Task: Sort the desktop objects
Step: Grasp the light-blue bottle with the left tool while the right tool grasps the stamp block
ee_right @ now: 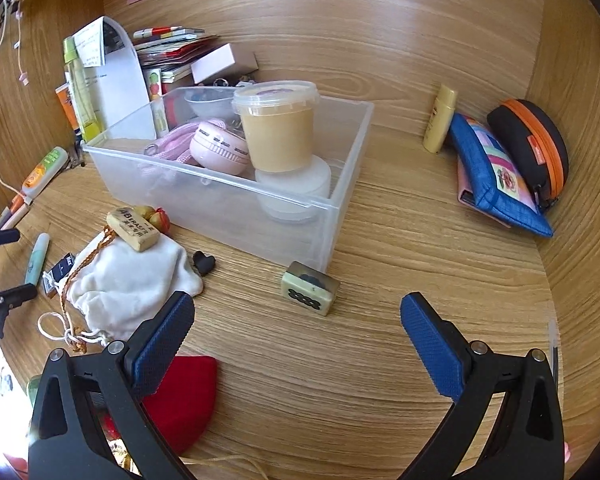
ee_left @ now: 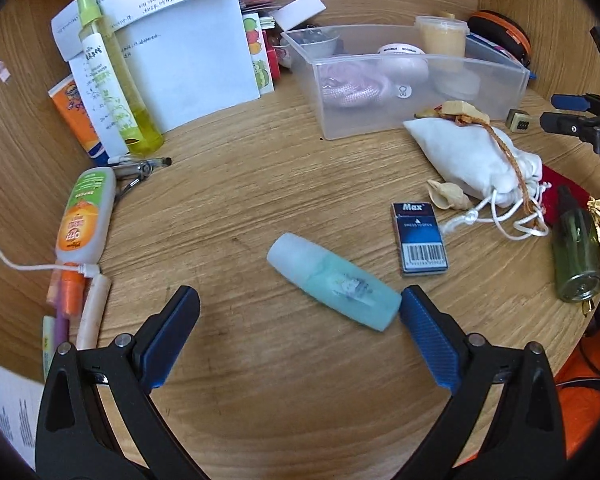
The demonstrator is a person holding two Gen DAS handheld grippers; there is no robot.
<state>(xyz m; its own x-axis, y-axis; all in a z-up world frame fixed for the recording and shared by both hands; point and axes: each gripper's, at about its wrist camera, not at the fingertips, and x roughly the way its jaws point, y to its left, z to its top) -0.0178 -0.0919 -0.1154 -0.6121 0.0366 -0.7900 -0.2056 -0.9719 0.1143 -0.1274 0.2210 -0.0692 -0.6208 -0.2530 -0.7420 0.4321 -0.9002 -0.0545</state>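
The left gripper point(ee_left: 300, 308) is wide apart, low over the wooden desk point(ee_left: 260, 168), w/ nothing between the pads. A pale blue-green bottle point(ee_left: 334, 282) lies on its side just in front, and its lower end is very near the right finger point(ee_left: 428, 332); contact I cannot tell. Just beside the bottle, to the right, is a small blue "Max" box point(ee_left: 420, 240), flat on the desk. Behind it sits a white drawstring pouch point(ee_left: 472, 160) w/ a shell point(ee_left: 448, 195) next to it. Far left stands a yellow spray bottle point(ee_left: 112, 80) and an orange-green tube point(ee_left: 86, 216) lies near a white cable point(ee_left: 28, 266). The right gripper point(ee_right: 297, 314) is also apart and holds nothing. A mahjong-like tile point(ee_right: 310, 288) rests on the desk ahead of it, btw. the fingers' lines and near the corner of the clear plastic bin point(ee_right: 220, 196). In the bin are a tan lidded cup point(ee_right: 278, 128), stacked on a white round container point(ee_right: 296, 188), and a pink round case point(ee_right: 218, 152). A red pouch point(ee_right: 180, 400) lies partly under the left finger point(ee_right: 160, 344). An eraser point(ee_right: 134, 229) sits on the white pouch, a small dark heart point(ee_right: 204, 262) beside it.
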